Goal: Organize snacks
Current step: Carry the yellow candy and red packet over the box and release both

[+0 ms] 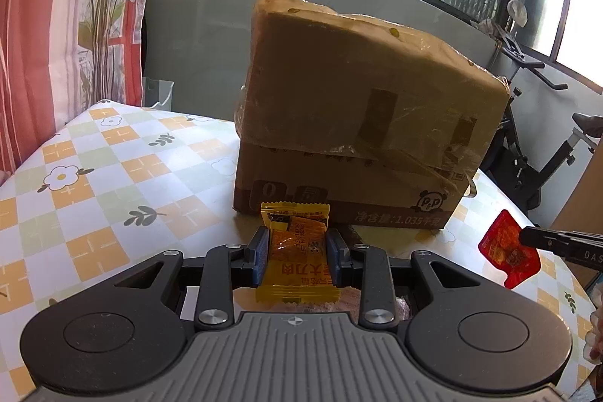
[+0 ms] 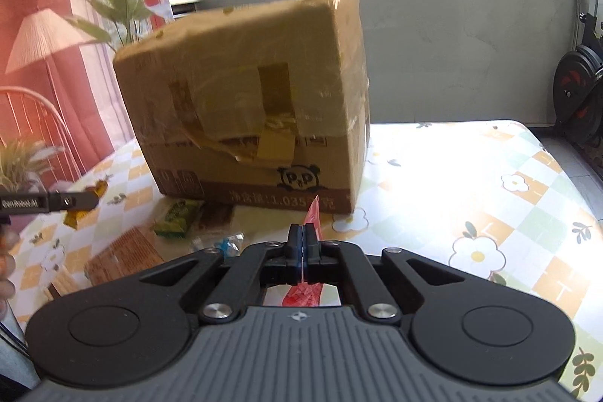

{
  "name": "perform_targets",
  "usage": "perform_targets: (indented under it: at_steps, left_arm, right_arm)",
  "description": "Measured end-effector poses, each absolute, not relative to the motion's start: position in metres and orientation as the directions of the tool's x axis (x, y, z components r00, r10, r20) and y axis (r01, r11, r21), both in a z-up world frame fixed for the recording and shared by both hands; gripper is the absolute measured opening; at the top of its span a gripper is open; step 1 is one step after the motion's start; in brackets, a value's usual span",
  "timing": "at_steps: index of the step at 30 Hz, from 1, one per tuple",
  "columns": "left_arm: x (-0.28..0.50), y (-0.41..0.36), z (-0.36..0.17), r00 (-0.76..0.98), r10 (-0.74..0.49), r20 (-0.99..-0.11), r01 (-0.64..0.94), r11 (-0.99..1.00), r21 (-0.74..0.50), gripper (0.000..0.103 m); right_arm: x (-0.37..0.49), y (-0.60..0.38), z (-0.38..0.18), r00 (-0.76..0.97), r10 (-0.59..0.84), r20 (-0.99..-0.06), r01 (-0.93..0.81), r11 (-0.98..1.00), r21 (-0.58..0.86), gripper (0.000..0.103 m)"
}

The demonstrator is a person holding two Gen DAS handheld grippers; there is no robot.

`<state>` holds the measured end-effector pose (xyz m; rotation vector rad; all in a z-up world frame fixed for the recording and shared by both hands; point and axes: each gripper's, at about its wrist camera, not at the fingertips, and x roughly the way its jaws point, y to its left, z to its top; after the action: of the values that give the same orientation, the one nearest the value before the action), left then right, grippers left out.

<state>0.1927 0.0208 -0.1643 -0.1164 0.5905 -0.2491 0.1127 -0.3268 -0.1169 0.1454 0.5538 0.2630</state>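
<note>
My left gripper (image 1: 297,239) is shut on a yellow snack packet (image 1: 297,251), held flat between its blue pads above the table. My right gripper (image 2: 303,234) is shut on a red snack packet (image 2: 313,213), pinched edge-on; the rest of it hangs below the fingers. In the left wrist view that red packet (image 1: 507,253) shows at the right, lifted off the table in the right gripper (image 1: 525,237). In the right wrist view the left gripper (image 2: 88,200) reaches in from the left edge. A taped cardboard box (image 1: 358,115) stands just beyond both grippers.
Loose snacks lie on the flower-patterned tablecloth (image 2: 490,213): a green packet (image 2: 175,213), a brown packet (image 2: 124,257) and a small blue-white sweet (image 2: 226,245). The cardboard box (image 2: 248,108) fills the table's middle. An exercise bike (image 1: 539,153) stands beyond the right edge.
</note>
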Motion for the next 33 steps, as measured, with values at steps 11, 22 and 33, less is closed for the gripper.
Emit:
perform_targets:
  at_steps: [11, 22, 33]
  left_arm:
    - [0.211, 0.016, -0.083, 0.876, -0.318, -0.363, 0.291, 0.948, -0.128, 0.033]
    - [0.309, -0.043, -0.021, 0.877, -0.362, -0.315, 0.351, 0.932, -0.094, 0.033]
    - [0.360, -0.084, -0.044, 0.851, -0.307, -0.425, 0.330, 0.944, -0.020, 0.057]
  right_arm:
    - [0.119, -0.328, -0.011, 0.892, 0.368, -0.262, -0.327, 0.927, 0.184, 0.000]
    - [0.231, -0.309, 0.027, 0.908, 0.349, -0.233, -0.332, 0.937, 0.112, 0.000]
    - [0.273, -0.305, -0.011, 0.899, 0.234, -0.370, -0.221, 0.972, 0.079, 0.018]
